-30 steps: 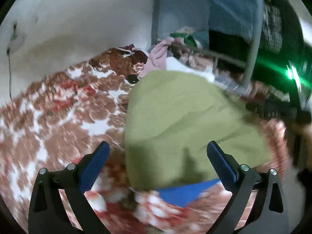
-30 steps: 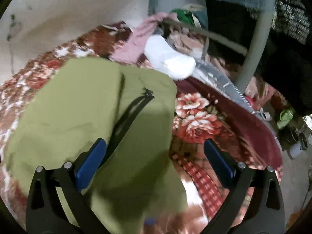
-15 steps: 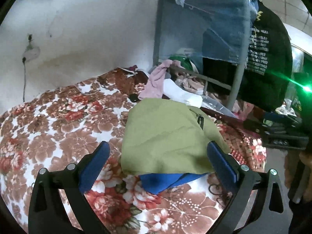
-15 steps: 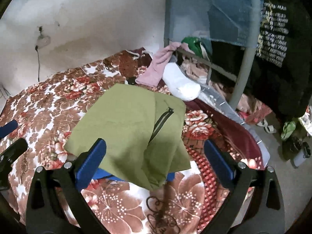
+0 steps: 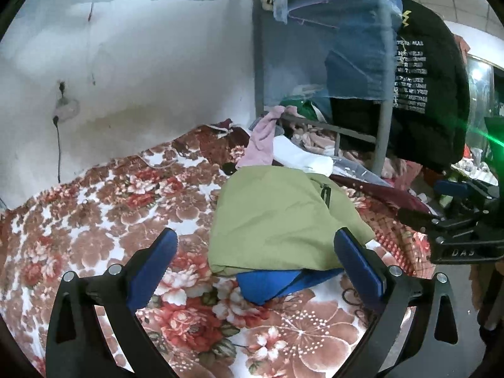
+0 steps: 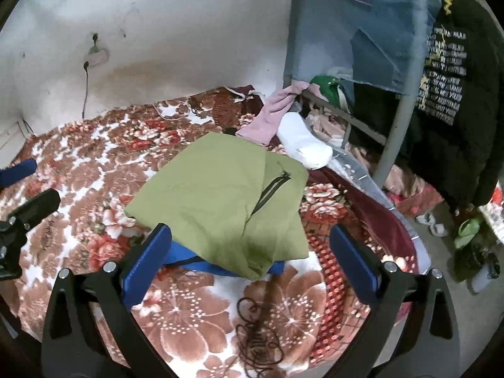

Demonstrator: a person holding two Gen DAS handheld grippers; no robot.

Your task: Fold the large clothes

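Note:
A folded olive-green garment [image 5: 277, 217] with a black zipper lies on the floral bed cover, on top of a folded blue garment [image 5: 271, 283]. It also shows in the right wrist view [image 6: 220, 198], with the blue garment [image 6: 189, 261] under it. My left gripper [image 5: 255, 261] is open and empty, held back from and above the stack's near edge. My right gripper [image 6: 249, 258] is open and empty, also held back from the stack. The right gripper shows at the right edge of the left wrist view [image 5: 466, 220].
The floral bed cover [image 5: 94, 208] spreads left. A pink cloth [image 6: 271, 116] and a white sock [image 6: 302, 145] lie behind the stack. A metal rack [image 6: 400, 119] with hanging jeans and a black shirt [image 6: 450, 100] stands right. A dark cord [image 6: 258, 337] lies near the bed's front edge.
Both grippers have pulled back and up from the green garment, which lies released on the blue one. The stack looks smaller and farther than one second ago.

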